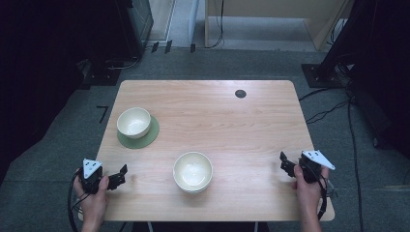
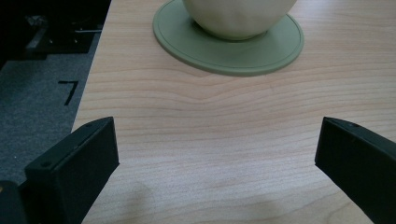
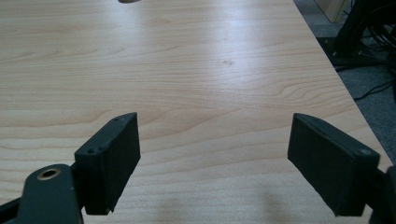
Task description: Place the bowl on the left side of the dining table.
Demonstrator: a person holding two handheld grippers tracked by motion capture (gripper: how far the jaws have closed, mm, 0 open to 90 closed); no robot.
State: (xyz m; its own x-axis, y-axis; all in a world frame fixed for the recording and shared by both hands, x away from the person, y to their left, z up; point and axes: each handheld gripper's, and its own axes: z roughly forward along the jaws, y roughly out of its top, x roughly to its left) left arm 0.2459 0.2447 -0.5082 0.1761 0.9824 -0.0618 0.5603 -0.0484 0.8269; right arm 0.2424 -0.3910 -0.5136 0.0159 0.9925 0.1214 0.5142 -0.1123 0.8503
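Landmark: near bowl point(image 1: 193, 171), on the table point(image 1: 232, 125) close to its front edge, about mid-width. Far bowl point(image 1: 134, 122) sits behind and left of it, well apart, on a round mat point(image 1: 151, 137). Left gripper point(image 1: 118, 176) lies left of the near bowl, at the table's front-left corner. Right gripper point(image 1: 284, 162) lies right of it, near the right edge.
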